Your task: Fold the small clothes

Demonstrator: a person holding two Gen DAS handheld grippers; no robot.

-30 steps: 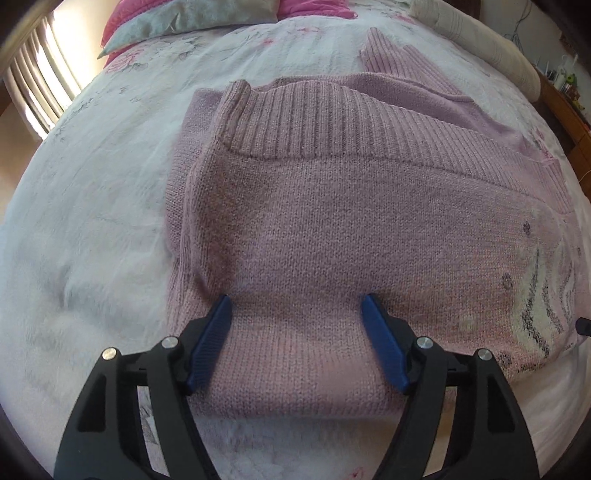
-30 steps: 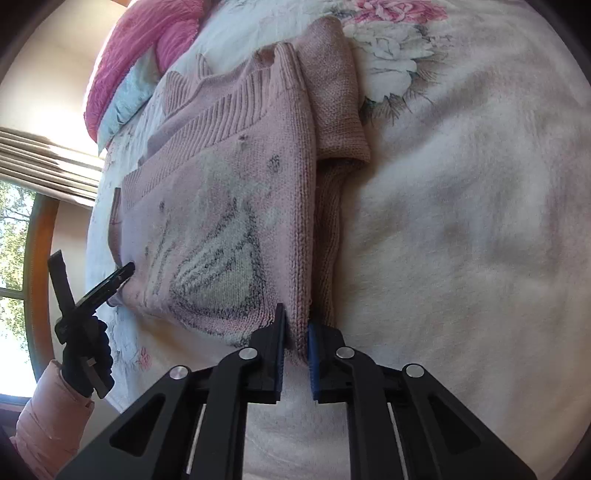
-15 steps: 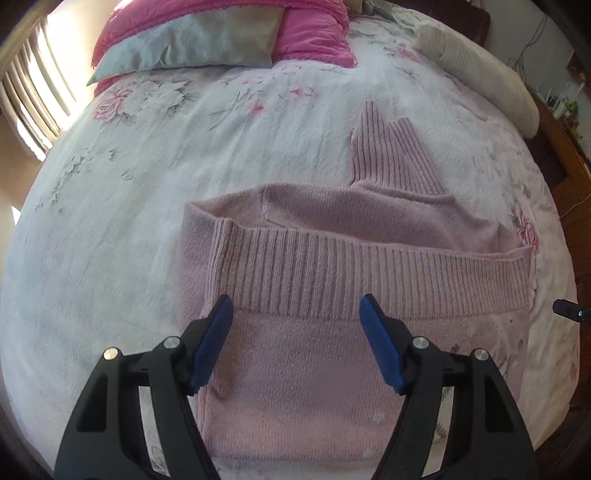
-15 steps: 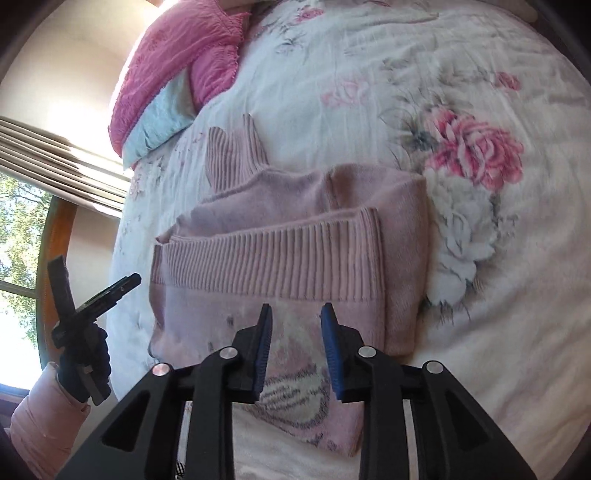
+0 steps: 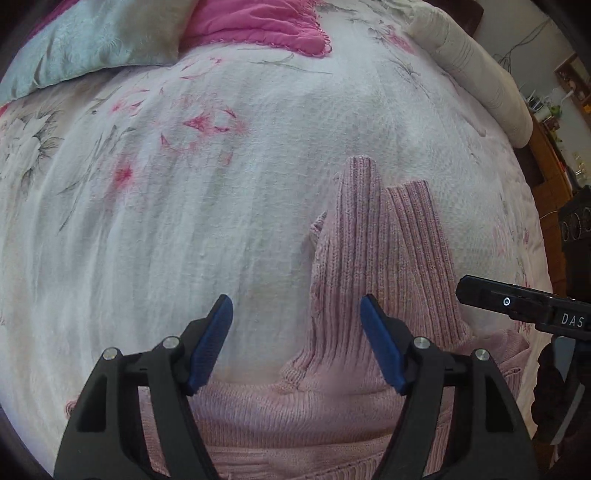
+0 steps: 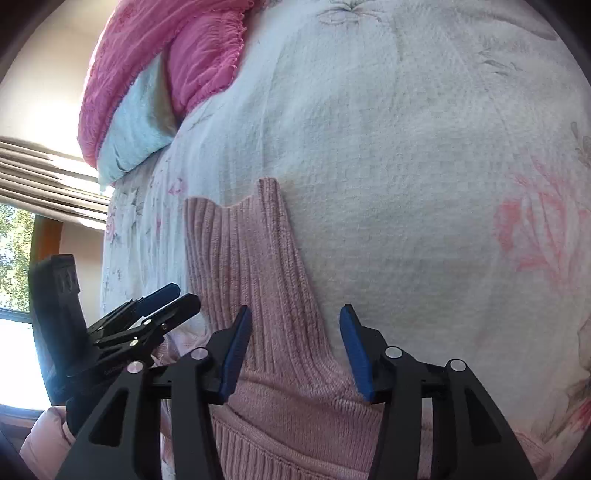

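While the pink knit sweater point(image 5: 369, 413) lay folded on the floral bedspread point(image 5: 184, 184), you held both tools above its far edge. Your left gripper point(image 5: 295, 343) stood wide apart, gripping nothing, its blue pads point(image 5: 210, 347) straddling the base of the ribbed cuffs point(image 5: 384, 251). Your right gripper point(image 6: 293, 354) was likewise spread and empty over those cuffs. Pink and pale blue pillows point(image 6: 147, 81) sat at the bed's head.

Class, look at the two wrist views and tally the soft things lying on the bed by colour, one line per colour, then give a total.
Pink sweater: 1
Hot pink pillow: 1
Pale blue pillow: 1
Cream bolster: 1
Total: 4
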